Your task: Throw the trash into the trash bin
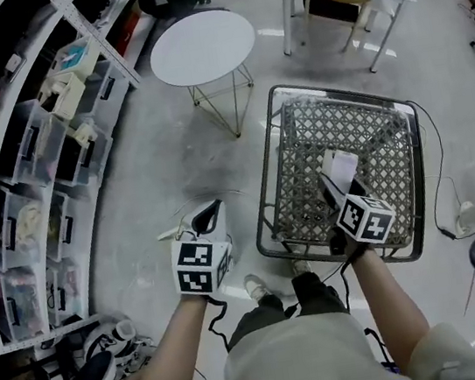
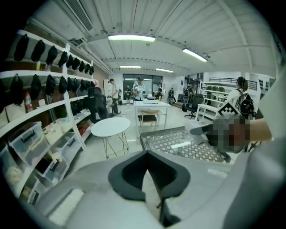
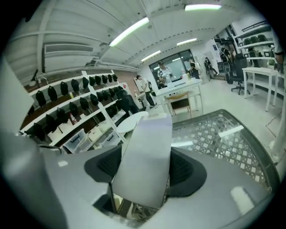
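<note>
The flat pale box (image 3: 145, 152) is in the air above the wire basket bin (image 1: 338, 92), and the right gripper (image 1: 343, 188) has it by the near end, jaws wide but pressing both sides. Its long axis runs along the jaws, far end pointing ahead over the mesh. This looks like the carry step; next comes a release above the basket. The left gripper (image 1: 209, 215) hangs over the floor, jaws together, empty.

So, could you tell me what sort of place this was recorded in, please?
Probably a lab or workshop office: long shelves with plastic storage boxes along one side, white desks and office chairs farther off, and several people standing at the back.
</note>
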Tool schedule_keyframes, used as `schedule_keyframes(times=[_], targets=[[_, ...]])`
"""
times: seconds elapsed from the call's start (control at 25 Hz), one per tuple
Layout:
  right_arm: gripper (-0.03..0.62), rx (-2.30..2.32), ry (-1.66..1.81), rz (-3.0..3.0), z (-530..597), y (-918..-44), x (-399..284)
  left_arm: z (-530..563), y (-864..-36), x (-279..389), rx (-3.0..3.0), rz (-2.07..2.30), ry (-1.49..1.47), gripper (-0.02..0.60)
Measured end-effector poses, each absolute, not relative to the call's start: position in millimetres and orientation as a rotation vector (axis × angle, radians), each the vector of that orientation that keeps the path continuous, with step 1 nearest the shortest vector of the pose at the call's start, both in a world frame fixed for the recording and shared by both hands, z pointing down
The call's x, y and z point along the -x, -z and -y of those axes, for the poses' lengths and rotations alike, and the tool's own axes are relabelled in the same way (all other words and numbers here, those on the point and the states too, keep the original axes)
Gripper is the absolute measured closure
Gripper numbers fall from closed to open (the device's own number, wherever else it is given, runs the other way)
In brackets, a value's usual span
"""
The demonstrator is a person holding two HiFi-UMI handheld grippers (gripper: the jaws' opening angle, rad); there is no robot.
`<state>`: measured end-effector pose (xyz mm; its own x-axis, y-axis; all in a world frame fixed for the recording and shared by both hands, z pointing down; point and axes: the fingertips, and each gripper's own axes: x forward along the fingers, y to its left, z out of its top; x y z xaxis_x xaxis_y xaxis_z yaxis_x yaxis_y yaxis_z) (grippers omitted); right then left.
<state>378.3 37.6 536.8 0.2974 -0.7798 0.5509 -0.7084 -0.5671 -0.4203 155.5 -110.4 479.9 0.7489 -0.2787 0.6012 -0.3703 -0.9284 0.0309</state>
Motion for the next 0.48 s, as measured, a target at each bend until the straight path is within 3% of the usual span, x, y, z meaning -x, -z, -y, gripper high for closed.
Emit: schedule_keyframes(times=[0.48], targets=[[0.279, 2.447, 0.544, -1.857, 8.1, -349.1, -326.8, 142.9, -347.9, -101.3, -2.983, 0.789, -0.65, 0.58]])
